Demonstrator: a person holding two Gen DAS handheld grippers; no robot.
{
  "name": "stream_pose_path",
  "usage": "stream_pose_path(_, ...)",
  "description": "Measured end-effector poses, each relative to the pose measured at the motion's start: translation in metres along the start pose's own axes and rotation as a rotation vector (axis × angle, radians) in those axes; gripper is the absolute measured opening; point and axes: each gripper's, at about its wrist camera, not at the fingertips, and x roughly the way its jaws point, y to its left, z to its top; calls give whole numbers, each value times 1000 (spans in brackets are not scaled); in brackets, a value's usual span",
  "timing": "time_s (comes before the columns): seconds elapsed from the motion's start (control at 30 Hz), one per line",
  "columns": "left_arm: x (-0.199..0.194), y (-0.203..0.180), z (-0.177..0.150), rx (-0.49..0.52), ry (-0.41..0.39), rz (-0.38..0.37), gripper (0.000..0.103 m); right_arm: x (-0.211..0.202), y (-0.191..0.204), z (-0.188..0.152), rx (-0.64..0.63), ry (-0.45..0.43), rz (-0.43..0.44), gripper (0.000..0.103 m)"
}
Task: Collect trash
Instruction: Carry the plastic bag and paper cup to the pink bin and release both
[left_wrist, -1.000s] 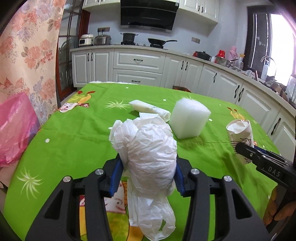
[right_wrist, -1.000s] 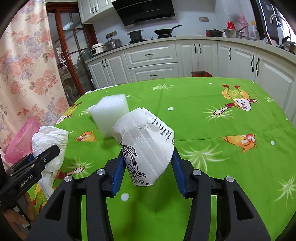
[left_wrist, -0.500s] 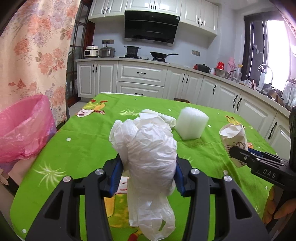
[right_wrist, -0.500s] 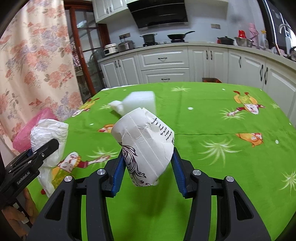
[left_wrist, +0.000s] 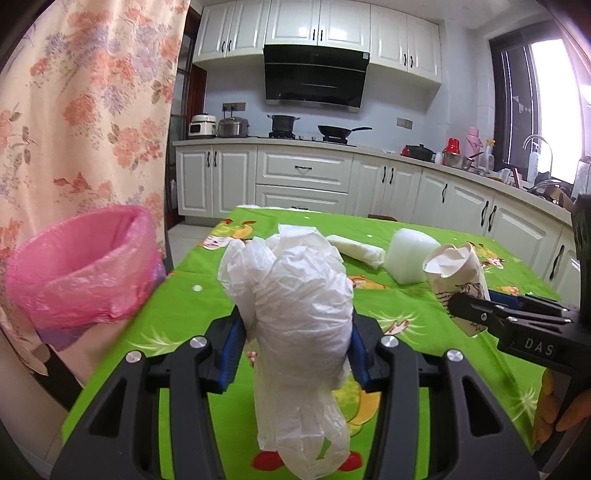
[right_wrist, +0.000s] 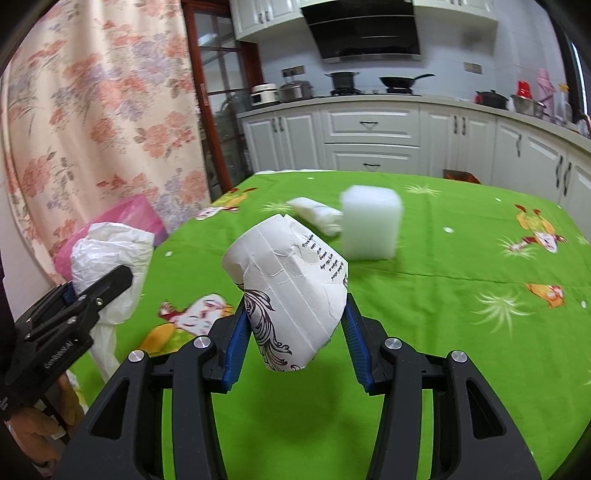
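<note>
Crumpled plastic bag (left_wrist: 295, 295) pinched in left gripper (left_wrist: 295, 354); crushed paper cup (right_wrist: 291, 295) pinched in right gripper (right_wrist: 291, 345). Pink-lined bin (left_wrist: 77, 273), earlier only at the frame's edge, now open-mouthed just left of the bag: drop probably next. Foam block (left_wrist: 410, 254) and wrapped roll (left_wrist: 358, 249) beyond, uncollected on green tablecloth (left_wrist: 184, 314).
</note>
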Motion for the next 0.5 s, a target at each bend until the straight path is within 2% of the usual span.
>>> stream_pose_path(0.23, -17, 17, 3, 25, -42, 42, 46, -2, 30, 8, -36, -15, 57, 46)
stream_pose_path(0.5, -38, 54, 6, 15, -67, 111, 46, 11, 79, 30, -117, -19, 138, 46)
